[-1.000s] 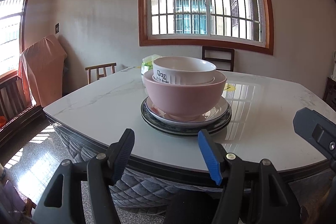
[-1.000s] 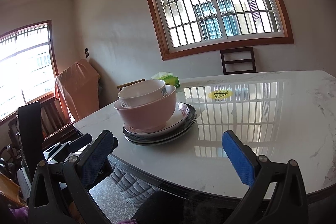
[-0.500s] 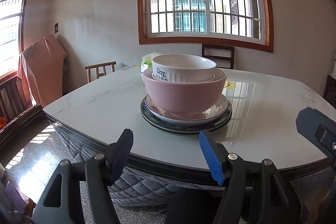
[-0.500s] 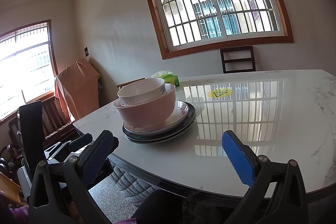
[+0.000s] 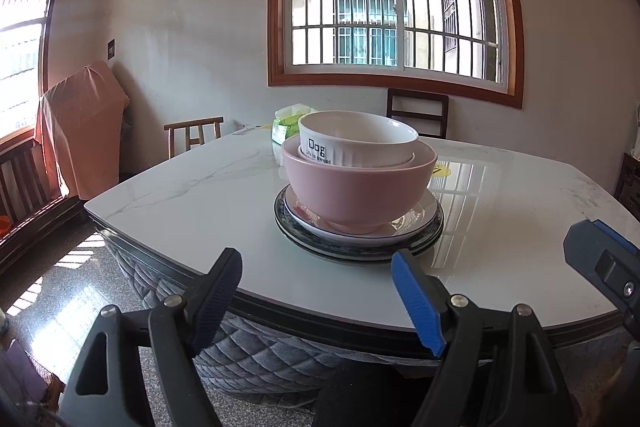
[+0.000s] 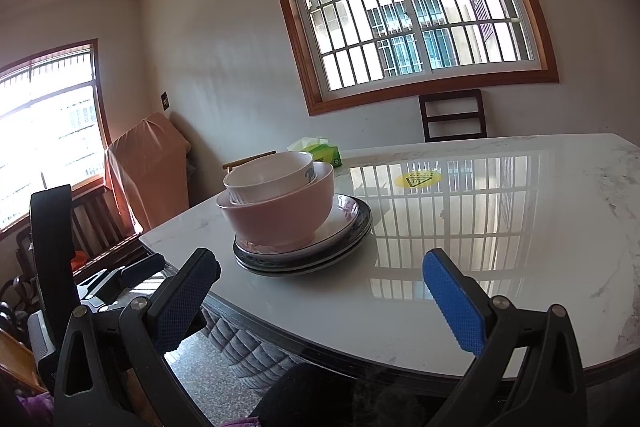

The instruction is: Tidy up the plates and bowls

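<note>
A white bowl (image 5: 356,143) with "Dog" lettering sits nested in a pink bowl (image 5: 358,191). The pink bowl stands on a white plate (image 5: 416,221) stacked on dark-rimmed plates (image 5: 434,233) on the marble table (image 5: 192,203). The stack also shows in the right wrist view: white bowl (image 6: 268,177), pink bowl (image 6: 280,215), plates (image 6: 352,231). My left gripper (image 5: 316,291) is open and empty, just short of the table's near edge, facing the stack. My right gripper (image 6: 320,291) is open and empty over the near edge, right of the stack.
A green tissue pack (image 5: 286,125) lies behind the stack. A yellow sticker (image 6: 416,179) is on the table top. Wooden chairs (image 5: 418,111) stand at the far side and far left. A cloth-covered object (image 5: 80,131) stands by the left wall.
Both grippers have drifted slightly nearer to the stack. The dishes have not moved and both grippers remain open.
</note>
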Demonstrator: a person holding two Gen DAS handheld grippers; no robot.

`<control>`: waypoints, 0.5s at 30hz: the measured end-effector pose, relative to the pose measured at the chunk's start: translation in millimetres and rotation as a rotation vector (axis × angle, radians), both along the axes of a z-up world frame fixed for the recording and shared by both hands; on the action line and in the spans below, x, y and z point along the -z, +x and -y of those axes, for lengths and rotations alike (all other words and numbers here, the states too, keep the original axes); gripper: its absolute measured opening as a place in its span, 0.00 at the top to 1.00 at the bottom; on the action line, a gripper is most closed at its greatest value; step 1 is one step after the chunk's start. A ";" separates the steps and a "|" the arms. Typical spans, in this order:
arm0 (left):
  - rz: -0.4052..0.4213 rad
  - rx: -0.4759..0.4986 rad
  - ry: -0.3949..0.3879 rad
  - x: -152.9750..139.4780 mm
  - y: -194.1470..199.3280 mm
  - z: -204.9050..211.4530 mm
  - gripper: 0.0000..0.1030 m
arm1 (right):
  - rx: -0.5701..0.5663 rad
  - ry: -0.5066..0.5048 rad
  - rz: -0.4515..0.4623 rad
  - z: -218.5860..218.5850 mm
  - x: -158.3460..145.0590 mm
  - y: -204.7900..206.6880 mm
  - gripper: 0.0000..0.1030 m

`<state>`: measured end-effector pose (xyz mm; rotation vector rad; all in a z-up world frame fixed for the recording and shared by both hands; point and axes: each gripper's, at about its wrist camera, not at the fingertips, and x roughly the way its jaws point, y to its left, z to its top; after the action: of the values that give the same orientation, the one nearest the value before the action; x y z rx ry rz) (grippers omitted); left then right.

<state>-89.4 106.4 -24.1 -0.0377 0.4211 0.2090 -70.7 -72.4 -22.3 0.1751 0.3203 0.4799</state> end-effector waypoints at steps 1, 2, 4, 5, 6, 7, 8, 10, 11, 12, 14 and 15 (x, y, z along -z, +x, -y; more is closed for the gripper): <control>-0.002 0.005 -0.001 0.0 0.0 0.2 0.23 | -0.002 -0.001 0.000 -0.2 -0.1 -0.1 0.00; -0.003 0.005 -0.002 0.1 0.1 0.5 0.23 | -0.002 -0.002 0.000 -0.3 0.3 -0.1 0.00; -0.007 0.004 0.006 0.7 0.4 1.7 0.22 | -0.003 -0.001 -0.001 -0.6 0.0 0.2 0.00; -0.012 0.005 0.010 1.0 0.9 2.1 0.20 | -0.005 -0.001 -0.002 -0.5 -0.3 0.8 0.00; -0.018 0.005 0.011 1.3 1.6 2.4 0.20 | -0.005 -0.003 -0.004 -0.6 -0.2 1.5 0.00; -0.020 0.004 0.010 1.6 2.0 2.4 0.19 | -0.006 -0.004 -0.003 -0.9 -0.2 1.2 0.00; -0.020 0.004 0.009 1.7 2.1 2.3 0.19 | -0.006 -0.005 -0.002 -1.0 -0.3 1.1 0.00; -0.018 0.006 0.003 1.6 1.3 1.5 0.19 | -0.008 -0.006 -0.001 -0.8 -0.7 1.6 0.00; -0.017 0.012 -0.005 1.6 1.0 0.7 0.19 | -0.008 -0.006 -0.001 -1.1 -0.7 1.5 0.00; -0.016 0.016 -0.010 1.5 0.8 0.0 0.19 | -0.009 -0.006 -0.002 -1.1 -0.7 1.5 0.00; -0.015 0.016 -0.010 1.6 0.6 -0.3 0.19 | -0.009 -0.004 -0.005 -0.6 -0.4 2.3 0.00; -0.017 0.017 -0.009 1.8 0.8 -0.1 0.19 | -0.008 -0.004 -0.005 -0.5 -0.4 1.8 0.00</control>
<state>-88.5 106.5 -25.9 -0.0411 0.4388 0.1909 -68.9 -71.8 -21.8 0.1713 0.3268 0.4872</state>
